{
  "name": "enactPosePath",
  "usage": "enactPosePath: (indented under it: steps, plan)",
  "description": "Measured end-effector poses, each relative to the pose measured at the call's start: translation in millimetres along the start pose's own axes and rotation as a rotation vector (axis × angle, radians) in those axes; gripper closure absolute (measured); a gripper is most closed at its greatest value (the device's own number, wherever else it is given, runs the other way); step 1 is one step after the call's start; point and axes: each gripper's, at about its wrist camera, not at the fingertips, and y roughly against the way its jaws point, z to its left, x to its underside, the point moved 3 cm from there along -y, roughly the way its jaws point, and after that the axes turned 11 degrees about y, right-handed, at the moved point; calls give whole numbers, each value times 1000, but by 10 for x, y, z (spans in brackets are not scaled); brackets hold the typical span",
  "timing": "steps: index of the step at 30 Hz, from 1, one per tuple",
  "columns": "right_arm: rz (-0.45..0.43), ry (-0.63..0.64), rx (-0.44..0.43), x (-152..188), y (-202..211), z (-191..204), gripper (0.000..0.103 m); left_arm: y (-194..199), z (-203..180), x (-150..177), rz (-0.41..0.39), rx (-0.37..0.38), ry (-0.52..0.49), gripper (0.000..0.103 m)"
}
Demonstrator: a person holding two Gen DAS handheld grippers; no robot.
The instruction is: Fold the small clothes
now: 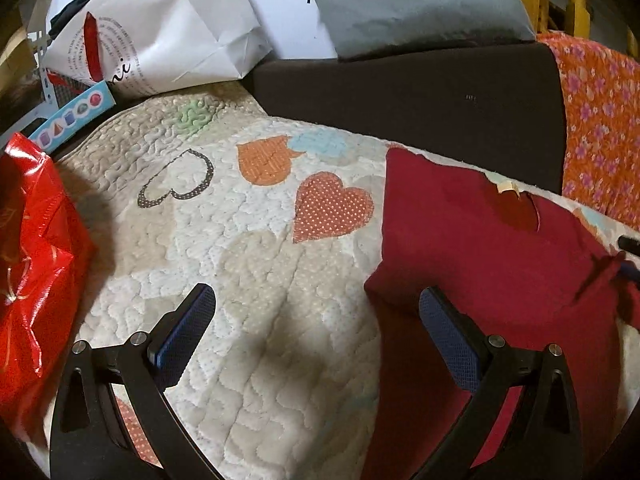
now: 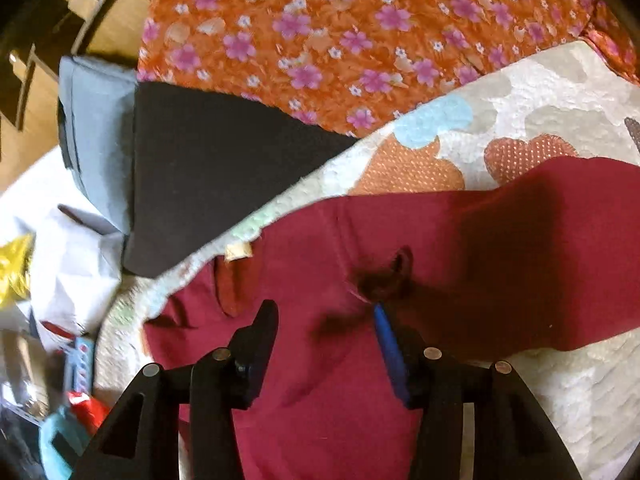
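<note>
In the left wrist view, the left gripper (image 1: 316, 320) is open and empty above the quilt (image 1: 248, 248); the dark red garment (image 1: 480, 248) lies at three o'clock.

In the right wrist view, the right gripper (image 2: 324, 332) is parted over it, holding nothing. The garment looks soft, light and limp; I would pinch a hem corner.

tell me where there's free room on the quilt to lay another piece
The quilt is bare between the red bag and the maroon shirt, up to the white paper bag and dark cushion. Crowded along the back and the shirt side.
</note>
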Motion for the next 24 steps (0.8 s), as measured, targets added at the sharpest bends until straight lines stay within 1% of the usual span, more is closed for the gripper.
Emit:
enactPosePath:
  steps: [2, 4, 5, 6, 7, 8, 9, 11, 12, 14, 16, 17, 18, 19, 20, 21, 22, 23, 24]
  plan:
    - [2, 21, 50, 14, -1, -9, 52, -22, -27, -5, -3, 7, 1, 1]
    - [52, 43, 96, 62, -121, -55, 51, -26, -55, 0, -4, 1, -12, 1]
    - [93, 53, 99, 98, -219, -91, 51, -19, -60, 5, -3, 0, -15, 1]
    - [120, 62, 87, 132, -294, -118, 59, -9, -60, 4, -2, 4, -15, 1]
    - [122, 79, 72, 154, -333, -120, 76, 1, -61, 1, -3, 5, -16, 1]
    - [110, 110, 79, 164, -325, -97, 84, 4, -59, -4, -6, -3, -19, 1]
    - [86, 140, 97, 159, -300, -64, 95, 7, -49, -8, -8, -7, -17, 1]
    - [2, 215, 74, 67, -147, 98, 96, -2, -17, -31, -8, -9, 2, 1]
    - [-32, 249, 77, 6, -75, 176, 96, 1, -2, -39, -10, -7, 14, 1]
    - [-139, 332, 103, -137, 83, 344, 96, -1, 4, -46, -19, -7, 23, 1]
    - [-200, 359, 125, -234, 117, 387, 96, -16, -21, -34, -16, -9, 13, 1]
    - [-199, 374, 168, -254, 41, 358, 96, -34, -42, -19, -8, -7, 3, 1]
    - [-170, 381, 205, -244, -43, 308, 95, -45, -52, -3, -2, -6, -6, 1]
    - [-86, 370, 244, -222, -200, 208, 94, -57, -64, 10, 3, -8, -14, 1]
    - [54, 318, 271, -172, -385, 45, 94, -66, -77, 24, 9, -11, -23, 1]
    - [125, 265, 266, -148, -444, -61, 94, -68, -81, 30, 14, -10, -26, 1]
    - [118, 238, 248, -114, -420, -116, 93, -63, -84, 31, 15, -6, -26, 1]
    - [67, 220, 242, -91, -303, -142, 91, -58, -79, 28, 13, -4, -23, 1]
    - [38, 222, 260, -84, -217, -130, 89, -52, -80, 24, 8, -3, -21, 1]
